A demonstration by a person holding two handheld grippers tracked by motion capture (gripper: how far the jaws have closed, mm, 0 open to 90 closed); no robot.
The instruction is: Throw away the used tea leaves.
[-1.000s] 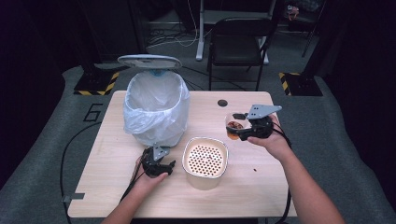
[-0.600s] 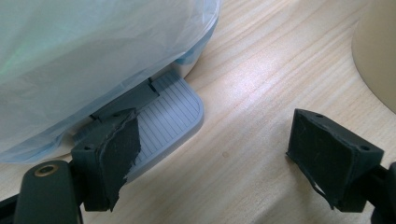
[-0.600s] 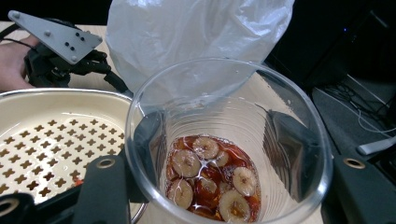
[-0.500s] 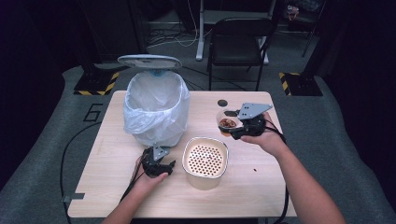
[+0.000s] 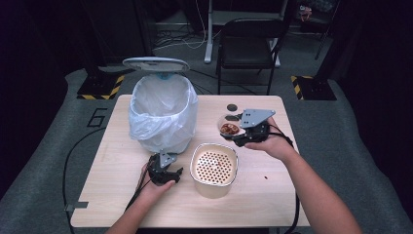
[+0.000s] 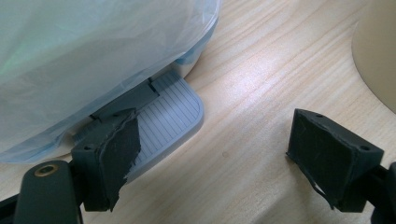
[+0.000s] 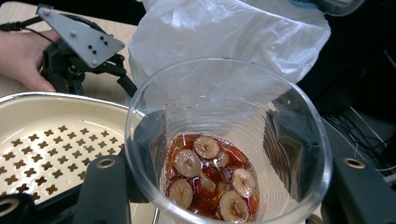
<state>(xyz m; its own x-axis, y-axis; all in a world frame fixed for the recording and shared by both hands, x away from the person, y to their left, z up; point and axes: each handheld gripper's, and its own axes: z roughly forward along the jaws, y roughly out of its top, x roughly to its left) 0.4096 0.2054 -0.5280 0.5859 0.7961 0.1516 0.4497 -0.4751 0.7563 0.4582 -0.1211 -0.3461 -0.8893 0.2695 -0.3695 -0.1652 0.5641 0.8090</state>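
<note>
A clear plastic cup [image 7: 229, 140] holding dark red liquid with round sliced fruit pieces [image 7: 210, 179] sits between the 2 black jaws of the right gripper [image 5: 237, 135], which close against its sides and hold it upright. In the high view the cup [image 5: 228, 126] is above the right half of the light wooden table [image 5: 272, 195], just beyond the far right corner of a cream, rounded-square container with a perforated insert [image 5: 214, 168]; whether the cup is lifted off the table or resting on it cannot be told.

In the right gripper view the perforated insert [image 7: 42, 140] lies to the left, below the cup's rim, and beyond the cup rises the white plastic bag [image 7: 224, 37] lining a pedal bin.

That white pedal bin with its lid raised [image 5: 163, 117] stands on the far left part of the table, beside the cream container. The left gripper [image 5: 164, 171] rests low on the table in front of the bin, held by the person's left hand [image 5: 157, 187]. In the left gripper view its 2 jaws stand wide apart with nothing between them, the bare wood showing in the gap; the bin's grey ribbed foot pedal [image 6: 166, 119] lies just beyond the left jaw.

A small dark round disc [image 5: 232, 107] lies on the table beyond the cup, and a black folding chair [image 5: 248, 46] stands on the floor past the far edge.
</note>
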